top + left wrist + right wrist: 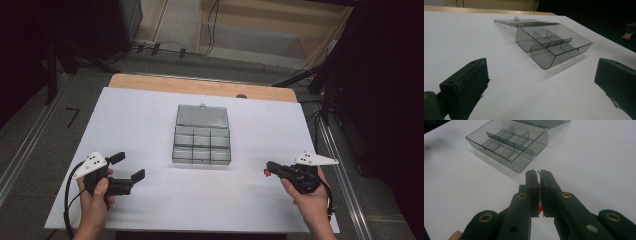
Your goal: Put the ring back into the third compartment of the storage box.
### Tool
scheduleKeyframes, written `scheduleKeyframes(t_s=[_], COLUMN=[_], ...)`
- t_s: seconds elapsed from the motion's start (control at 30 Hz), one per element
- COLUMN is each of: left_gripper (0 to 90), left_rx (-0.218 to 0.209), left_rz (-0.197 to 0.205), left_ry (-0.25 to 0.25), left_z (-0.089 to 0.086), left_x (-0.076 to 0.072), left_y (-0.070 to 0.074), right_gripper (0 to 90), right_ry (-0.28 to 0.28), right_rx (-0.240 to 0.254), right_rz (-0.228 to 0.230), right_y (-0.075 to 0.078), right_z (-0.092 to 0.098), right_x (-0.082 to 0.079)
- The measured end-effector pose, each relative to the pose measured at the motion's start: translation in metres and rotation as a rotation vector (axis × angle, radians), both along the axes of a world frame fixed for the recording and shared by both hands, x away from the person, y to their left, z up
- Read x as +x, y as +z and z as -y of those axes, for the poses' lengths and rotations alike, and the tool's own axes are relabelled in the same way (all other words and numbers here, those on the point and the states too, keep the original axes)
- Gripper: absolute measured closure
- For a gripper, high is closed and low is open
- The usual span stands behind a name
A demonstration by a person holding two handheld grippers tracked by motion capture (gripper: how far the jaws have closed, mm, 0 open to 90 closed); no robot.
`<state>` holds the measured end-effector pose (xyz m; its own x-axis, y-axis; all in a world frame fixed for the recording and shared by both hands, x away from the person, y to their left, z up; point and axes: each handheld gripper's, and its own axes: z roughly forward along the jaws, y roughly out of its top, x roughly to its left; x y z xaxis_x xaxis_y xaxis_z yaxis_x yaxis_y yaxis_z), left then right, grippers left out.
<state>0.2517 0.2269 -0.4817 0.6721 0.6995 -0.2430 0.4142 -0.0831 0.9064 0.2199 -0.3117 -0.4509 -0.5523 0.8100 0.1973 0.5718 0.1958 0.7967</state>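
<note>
A clear grey compartment box lies open at the table's middle, its lid laid flat behind it and its compartments bare. My left gripper is at the front left, well apart from the box, open with nothing between its jaws. At the front right, my right gripper is shut on a small red piece. It points toward the box, and the red piece peeks out low between its nearly touching jaws.
A white sheet covers the table, with a wooden strip along the far edge. Cables and dark stands sit on the floor beyond. Bare white surface surrounds the box on all sides.
</note>
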Motion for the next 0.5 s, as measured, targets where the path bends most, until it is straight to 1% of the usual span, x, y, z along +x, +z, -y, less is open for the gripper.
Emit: scheduleKeyframes(t_s=[0.23,0.5], left_gripper=[0.0,0.0], left_rx=[-0.001,-0.002], left_rz=[0.000,0.000], left_ry=[0.002,0.005], left_z=[-0.001,-0.001], left_x=[0.000,0.000], left_y=[0.000,0.001], right_gripper=[84.0,84.0], right_ry=[0.010,0.019], right_rx=[-0.003,-0.001], right_rz=[0.007,0.012], right_y=[0.006,0.009], right_z=[-0.006,-0.013], right_x=[0.006,0.013])
